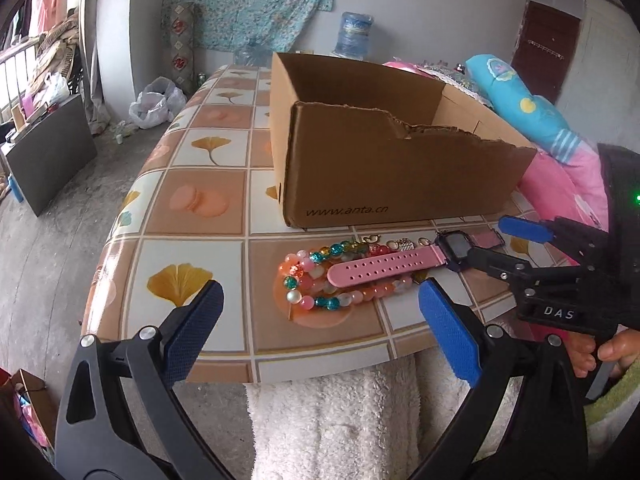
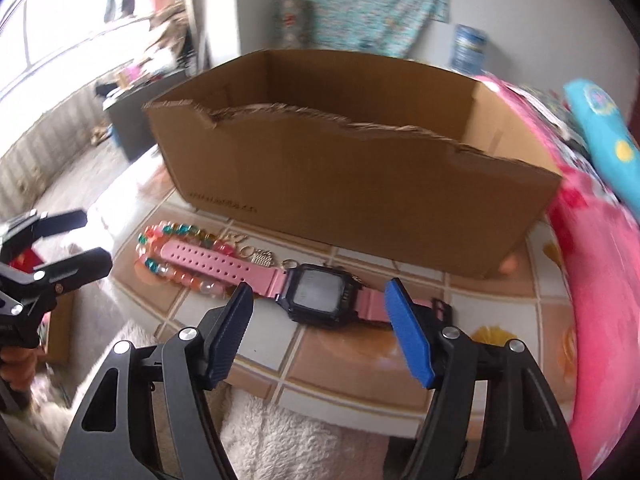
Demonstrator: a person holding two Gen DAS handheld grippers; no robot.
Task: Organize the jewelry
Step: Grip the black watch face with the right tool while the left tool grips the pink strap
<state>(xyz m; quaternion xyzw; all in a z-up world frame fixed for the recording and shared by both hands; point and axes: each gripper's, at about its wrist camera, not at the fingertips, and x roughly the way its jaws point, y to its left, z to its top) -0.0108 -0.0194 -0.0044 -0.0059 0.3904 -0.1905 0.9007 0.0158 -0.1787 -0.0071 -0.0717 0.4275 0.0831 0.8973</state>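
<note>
A watch with a black square face and a pink strap lies on the tiled tablecloth in front of a torn cardboard box. Its long strap rests across a pile of coloured bead bracelets. Small metal charms lie between the beads and the box. My right gripper is open and straddles the watch face, and neither pad touches it. My left gripper hovers open over the near side of the beads with nothing between its fingers.
The table ends just in front of the beads, where a white fluffy cloth hangs over the edge. Pink bedding and a blue pillow crowd the right side. Bare floor lies to the left.
</note>
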